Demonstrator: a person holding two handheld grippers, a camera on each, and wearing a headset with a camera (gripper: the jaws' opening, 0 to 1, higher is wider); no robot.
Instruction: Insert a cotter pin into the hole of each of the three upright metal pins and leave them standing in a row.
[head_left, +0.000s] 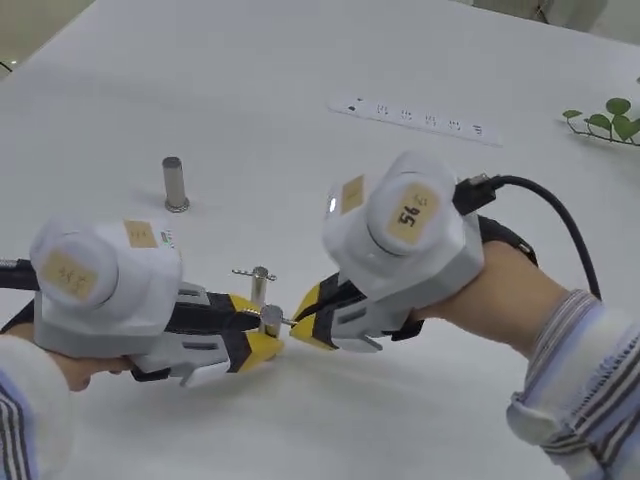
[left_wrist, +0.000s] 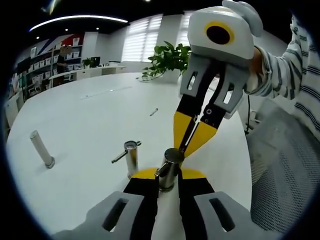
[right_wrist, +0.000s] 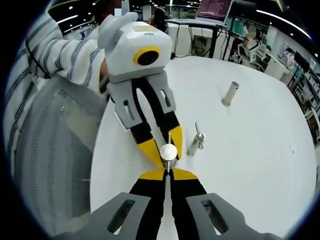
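Left gripper (head_left: 258, 330) is clamped on 1 metal pin (head_left: 271, 318). Right gripper (head_left: 303, 318) pinches a cotter pin (head_left: 288, 321) against it.

A white table (head_left: 300, 60) carries a metal pin (head_left: 259, 290) with a cotter pin (head_left: 250, 271) through its top. A second pin (head_left: 271, 319) stands just in front of it, a bare pin (head_left: 175, 185) off to its far left, and a white power strip (head_left: 418, 119) well beyond it to the right
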